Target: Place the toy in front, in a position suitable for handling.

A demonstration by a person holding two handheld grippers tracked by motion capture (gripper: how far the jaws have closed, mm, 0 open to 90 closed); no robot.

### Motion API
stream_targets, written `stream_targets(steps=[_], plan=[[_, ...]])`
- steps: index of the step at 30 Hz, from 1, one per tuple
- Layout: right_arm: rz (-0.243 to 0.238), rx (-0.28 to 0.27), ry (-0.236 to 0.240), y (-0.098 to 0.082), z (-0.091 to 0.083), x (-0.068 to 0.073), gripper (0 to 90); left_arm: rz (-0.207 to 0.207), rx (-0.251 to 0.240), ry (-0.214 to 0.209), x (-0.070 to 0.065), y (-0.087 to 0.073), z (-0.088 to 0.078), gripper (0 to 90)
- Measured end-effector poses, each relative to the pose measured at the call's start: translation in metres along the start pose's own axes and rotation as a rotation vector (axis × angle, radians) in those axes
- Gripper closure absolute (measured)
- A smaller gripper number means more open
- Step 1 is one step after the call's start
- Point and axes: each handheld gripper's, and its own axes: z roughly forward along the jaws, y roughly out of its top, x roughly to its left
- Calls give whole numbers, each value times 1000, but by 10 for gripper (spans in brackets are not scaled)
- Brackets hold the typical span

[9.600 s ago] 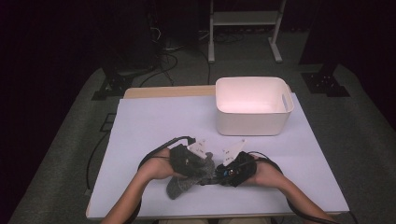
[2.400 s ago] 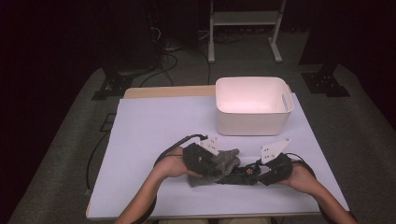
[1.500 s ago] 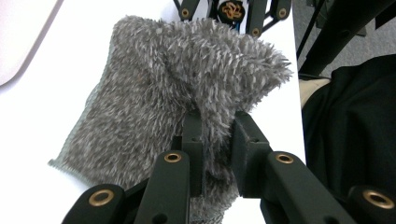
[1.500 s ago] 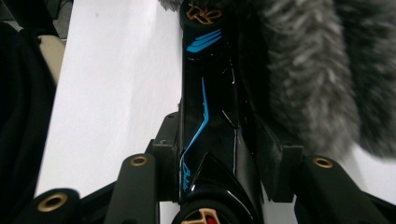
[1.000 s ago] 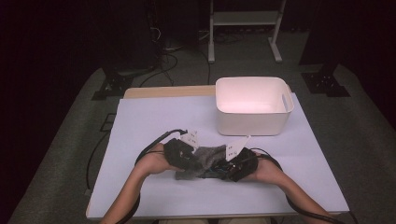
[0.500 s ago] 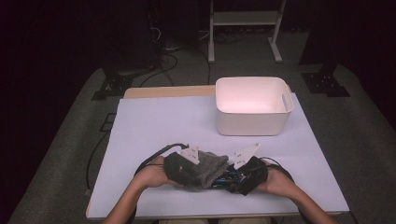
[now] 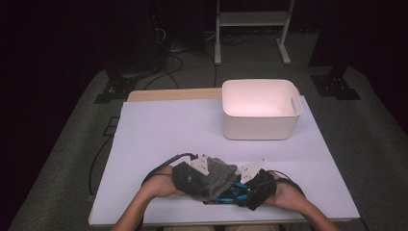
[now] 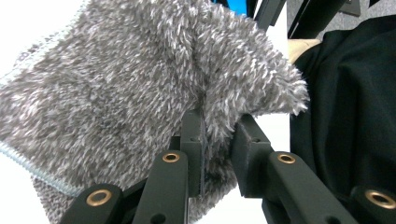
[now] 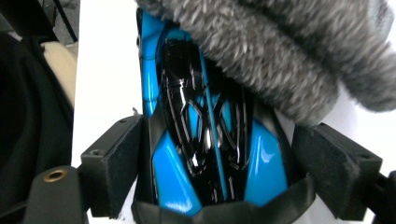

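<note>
The left gripper [image 7: 204, 174] is clamped on a grey fleece cloth [image 7: 214, 178] at the table's [image 7: 159, 130] 6 o'clock edge. The right gripper [image 9: 219, 163], its jaws just opened wide, straddles a blue-and-black glossy object [image 9: 210, 140] without pressing it. A white bin [image 7: 260, 108] stands well apart at 1 o'clock; bare surface lies between.

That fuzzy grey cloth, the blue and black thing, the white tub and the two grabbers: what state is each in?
Grey cloth: folded over, pinched by the left gripper.
Blue and black thing: partly under the cloth, between the right gripper's jaws.
White tub: upright, empty.
Left gripper: shut on the cloth.
Right gripper: jaws just opened wide, pads off the thing.
</note>
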Motion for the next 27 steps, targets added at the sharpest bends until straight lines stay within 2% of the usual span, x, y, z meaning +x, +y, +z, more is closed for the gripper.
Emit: stream_targets(steps=[4,7,11,14,16,21,27], plan=[[29,4,21,-7,1,-1,190,2,8,-3,1,0,4,761],[14,-23,21,-10,1,-1,208,9,16,-8,1,4,10,762],[6,-44,38,-6,6,-2,213,30,4,-29,0,18,17,764],[-1,-36,48,-4,7,-4,215,63,27,-25,-2,30,20,765],[0,-37,50,-5,7,-5,216,69,38,-21,-2,32,20,765],[-2,-44,56,-6,6,-6,218,72,86,13,-2,21,15,766],[-1,-48,57,-7,6,-6,217,5,135,65,1,-13,0,765]])
